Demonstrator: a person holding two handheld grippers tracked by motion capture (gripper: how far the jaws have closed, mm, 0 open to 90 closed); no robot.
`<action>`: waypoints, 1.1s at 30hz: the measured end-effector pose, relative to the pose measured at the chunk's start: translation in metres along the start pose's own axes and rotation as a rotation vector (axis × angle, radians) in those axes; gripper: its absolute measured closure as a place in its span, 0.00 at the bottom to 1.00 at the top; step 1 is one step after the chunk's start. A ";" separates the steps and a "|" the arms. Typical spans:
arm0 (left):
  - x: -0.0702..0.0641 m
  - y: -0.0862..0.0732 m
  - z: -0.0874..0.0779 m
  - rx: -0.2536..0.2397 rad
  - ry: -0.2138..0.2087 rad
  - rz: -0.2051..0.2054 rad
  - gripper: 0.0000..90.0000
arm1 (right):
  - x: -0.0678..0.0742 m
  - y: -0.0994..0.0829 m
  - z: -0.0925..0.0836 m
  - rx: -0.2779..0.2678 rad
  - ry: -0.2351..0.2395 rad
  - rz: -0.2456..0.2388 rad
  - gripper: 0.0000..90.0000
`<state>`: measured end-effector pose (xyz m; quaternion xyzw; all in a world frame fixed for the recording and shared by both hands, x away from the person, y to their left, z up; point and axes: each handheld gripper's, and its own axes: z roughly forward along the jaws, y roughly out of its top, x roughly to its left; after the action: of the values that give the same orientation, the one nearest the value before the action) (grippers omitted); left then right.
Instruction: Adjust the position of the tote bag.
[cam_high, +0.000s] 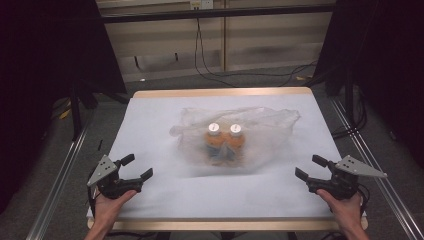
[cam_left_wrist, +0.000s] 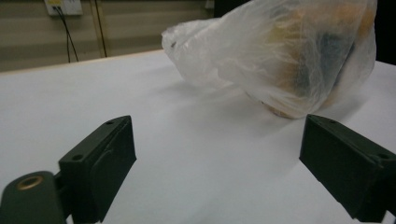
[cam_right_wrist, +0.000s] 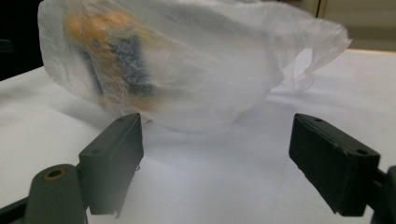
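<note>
Start position: your left gripper (cam_high: 134, 168) and right gripper (cam_high: 311, 169) flank the plastic bag (cam_high: 235, 135) of two bottles (cam_high: 224, 141) mid-tabletop (cam_high: 150, 120), fingers released, empty; next, approach the bag

Thin plastic over matt white

The bag (cam_high: 260, 125) looked like crinkled, translucent plastic film; the table (cam_high: 150, 120) wore a smooth matt white cover, pale wood showing along its far edge; both grippers' jaws were matt black.
</note>
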<state>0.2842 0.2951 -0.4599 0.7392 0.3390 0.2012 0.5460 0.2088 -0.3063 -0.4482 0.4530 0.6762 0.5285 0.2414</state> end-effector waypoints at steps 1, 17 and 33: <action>0.000 -0.001 0.001 0.014 -0.006 0.000 0.14 | 0.000 0.000 0.001 0.010 0.004 0.006 0.22; -0.010 0.001 0.013 0.093 -0.089 0.021 0.40 | -0.005 0.003 0.015 0.118 0.085 0.003 0.41; -0.016 0.019 0.028 0.101 -0.119 0.071 0.53 | -0.001 0.021 0.031 0.156 0.121 -0.039 0.52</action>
<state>0.2969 0.2611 -0.4499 0.7879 0.2893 0.1588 0.5200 0.2417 -0.2910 -0.4391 0.4242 0.7375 0.4958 0.1742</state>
